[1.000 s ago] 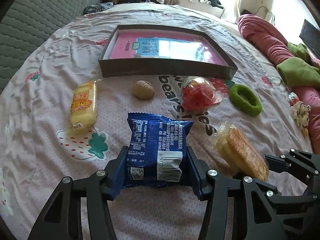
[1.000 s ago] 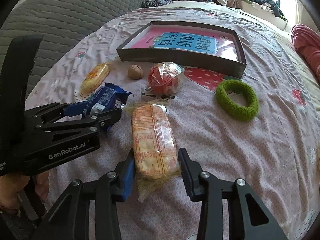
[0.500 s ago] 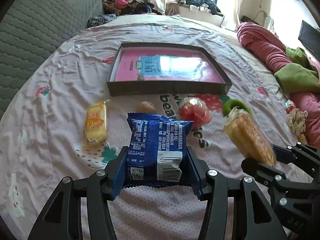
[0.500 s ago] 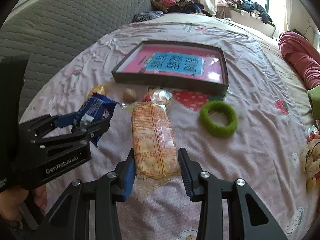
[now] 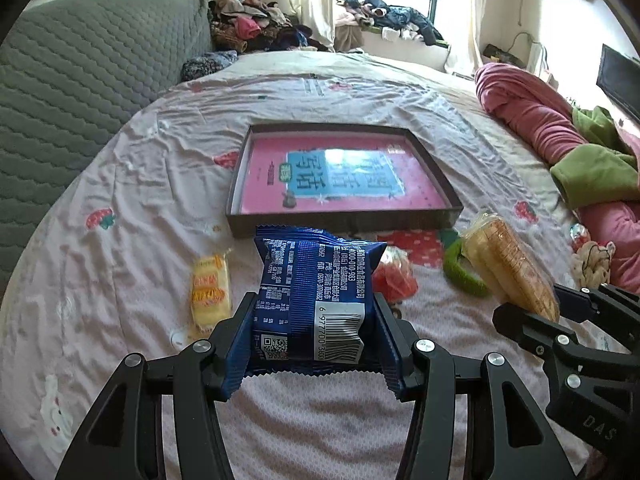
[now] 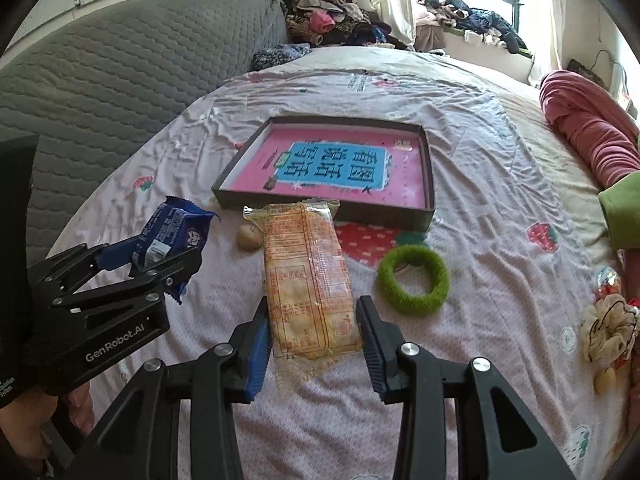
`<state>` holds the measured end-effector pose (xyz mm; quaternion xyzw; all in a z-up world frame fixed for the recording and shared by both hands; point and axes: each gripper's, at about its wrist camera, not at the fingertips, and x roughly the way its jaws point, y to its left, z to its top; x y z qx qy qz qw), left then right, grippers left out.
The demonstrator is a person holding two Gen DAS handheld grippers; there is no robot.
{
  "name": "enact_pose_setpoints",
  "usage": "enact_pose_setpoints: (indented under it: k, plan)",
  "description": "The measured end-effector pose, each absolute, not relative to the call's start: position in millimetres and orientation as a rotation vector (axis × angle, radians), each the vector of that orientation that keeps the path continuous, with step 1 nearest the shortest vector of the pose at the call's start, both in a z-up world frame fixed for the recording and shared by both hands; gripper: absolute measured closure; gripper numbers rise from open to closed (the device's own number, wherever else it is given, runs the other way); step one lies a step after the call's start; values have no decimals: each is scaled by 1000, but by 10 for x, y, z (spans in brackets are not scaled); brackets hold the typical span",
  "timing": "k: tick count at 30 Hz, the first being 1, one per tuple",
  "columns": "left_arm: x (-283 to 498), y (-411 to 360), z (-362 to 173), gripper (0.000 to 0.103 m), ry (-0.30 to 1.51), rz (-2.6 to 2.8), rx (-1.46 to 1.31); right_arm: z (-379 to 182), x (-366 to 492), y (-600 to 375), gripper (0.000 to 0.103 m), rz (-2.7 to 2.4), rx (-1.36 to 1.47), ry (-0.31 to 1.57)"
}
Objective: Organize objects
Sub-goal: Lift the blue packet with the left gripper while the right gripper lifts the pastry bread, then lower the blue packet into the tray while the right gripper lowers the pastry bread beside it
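My left gripper [image 5: 314, 322] is shut on a blue snack packet [image 5: 314, 300] and holds it above the bed; the packet also shows in the right wrist view [image 6: 172, 236]. My right gripper [image 6: 314, 332] is shut on a clear pack of orange crackers [image 6: 308, 280], also lifted; the pack shows in the left wrist view [image 5: 508, 268]. A dark shallow box [image 5: 344, 222] with a pink and blue book inside lies ahead, and shows in the right wrist view [image 6: 430, 184]. A yellow snack pack [image 5: 210, 290], a red wrapped ball [image 5: 394, 278], a green ring [image 6: 414, 280] and a walnut [image 6: 248, 236] lie on the sheet.
A grey quilted headboard [image 5: 80, 92] runs along the left. Pink and green bedding [image 5: 560, 140] is piled at the right. Clothes [image 5: 256, 28] are heaped at the far end by the window. A small cream toy [image 6: 608, 320] lies at the right.
Both grippers have risen from the bed with their packs held fast; the box and the loose items now look farther away and lower.
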<state>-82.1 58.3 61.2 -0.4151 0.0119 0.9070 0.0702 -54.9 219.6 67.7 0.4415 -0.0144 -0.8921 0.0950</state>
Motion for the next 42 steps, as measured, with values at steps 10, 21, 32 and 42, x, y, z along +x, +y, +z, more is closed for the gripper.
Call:
enact_pose_setpoints:
  k: [10, 21, 32, 42]
  plan:
    - [-989, 609, 855, 47, 43, 2770, -1194, 910, -702, 2197, 62, -2703, 1257, -25]
    - [-1292, 626, 1159, 47, 72, 2819, -1134, 1214, -995, 2258, 62, -2743, 1199, -44]
    - [-1624, 699, 1268, 47, 104, 2832, -1115, 1358, -1365, 2254, 62, -2753, 1177, -43]
    - [-2070, 791, 1170, 47, 104, 2839, -1122, 1313, -1844, 2350, 62, -2778, 1171, -84]
